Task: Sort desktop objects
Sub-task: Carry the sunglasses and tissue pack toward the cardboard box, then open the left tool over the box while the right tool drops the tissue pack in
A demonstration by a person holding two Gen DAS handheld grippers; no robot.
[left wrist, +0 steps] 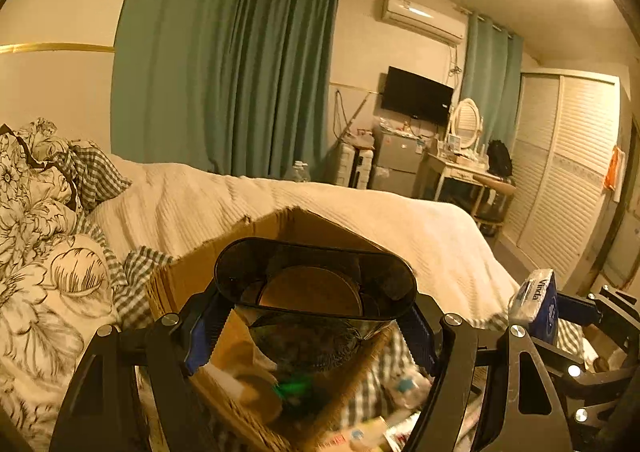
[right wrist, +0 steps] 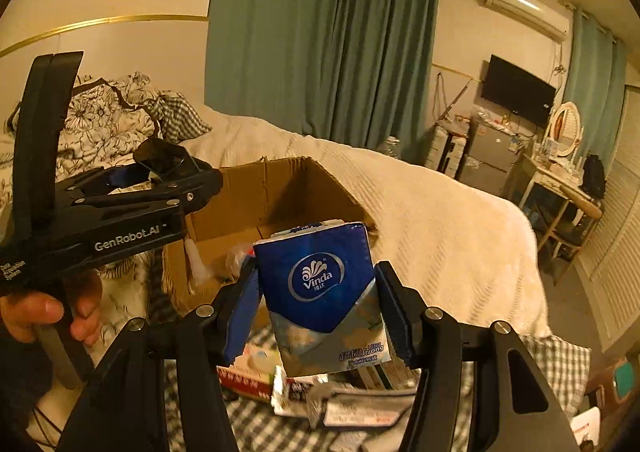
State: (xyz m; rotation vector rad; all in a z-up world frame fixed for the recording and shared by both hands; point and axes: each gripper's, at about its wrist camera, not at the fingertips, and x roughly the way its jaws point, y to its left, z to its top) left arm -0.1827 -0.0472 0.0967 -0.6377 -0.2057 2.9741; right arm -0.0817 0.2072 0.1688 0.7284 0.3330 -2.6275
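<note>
My left gripper (left wrist: 312,336) is shut on a dark see-through oval container (left wrist: 316,280), held upright above an open cardboard box (left wrist: 188,276). A round brownish disc shows inside the container. The right wrist view shows the left gripper (right wrist: 160,172) from the side at far left, a hand on its handle, with the container (right wrist: 164,158) at its tip. My right gripper (right wrist: 320,304) is shut on a blue Vinda tissue pack (right wrist: 320,292), held in the air in front of the cardboard box (right wrist: 280,192). The tissue pack (left wrist: 536,304) also appears at the right edge of the left wrist view.
The box sits on a bed with a cream blanket (right wrist: 440,228) and a floral duvet (left wrist: 36,252). Small packets and papers (right wrist: 340,396) lie on a checked cloth below my grippers. Green curtains, a wall TV (left wrist: 416,96), a dressing table and a louvred wardrobe (left wrist: 560,172) stand beyond.
</note>
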